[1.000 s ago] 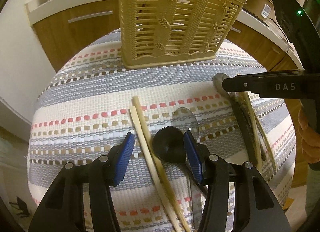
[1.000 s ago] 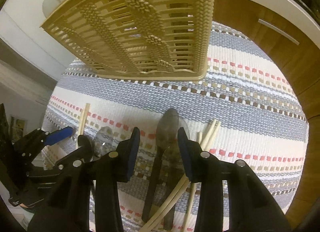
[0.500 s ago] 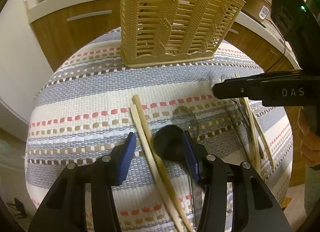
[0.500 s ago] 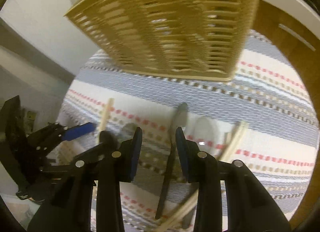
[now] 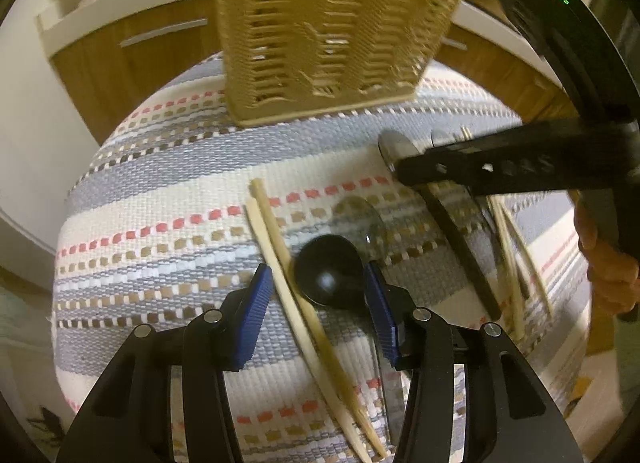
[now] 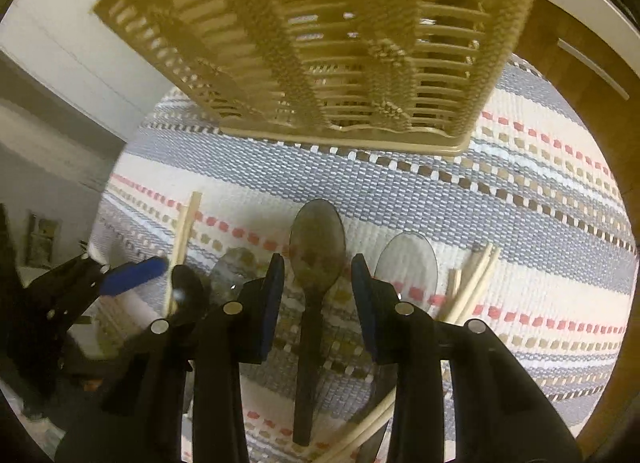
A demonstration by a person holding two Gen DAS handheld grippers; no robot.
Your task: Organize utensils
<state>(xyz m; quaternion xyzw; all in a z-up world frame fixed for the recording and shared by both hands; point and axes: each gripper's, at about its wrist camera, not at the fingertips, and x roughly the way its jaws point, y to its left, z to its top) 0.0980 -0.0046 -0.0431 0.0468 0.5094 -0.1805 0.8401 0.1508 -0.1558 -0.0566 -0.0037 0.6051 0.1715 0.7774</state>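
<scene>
A beige slatted utensil basket stands at the far side of the striped cloth; it also fills the top of the right wrist view. My left gripper is open, its blue pads either side of a black spoon's bowl and a pair of wooden chopsticks. A clear spoon lies just beyond. My right gripper is open around the neck of a dark-handled spoon. It shows from the side in the left wrist view.
A second clear spoon and more wooden chopsticks lie right of my right gripper. Wooden cabinet fronts with metal handles stand behind the table. The round table's edge drops off on every side.
Both views have shifted and blurred, and the basket looks nearer. The dark-handled spoon was on edge between my right pads half a second ago; now its bowl shows flat.
</scene>
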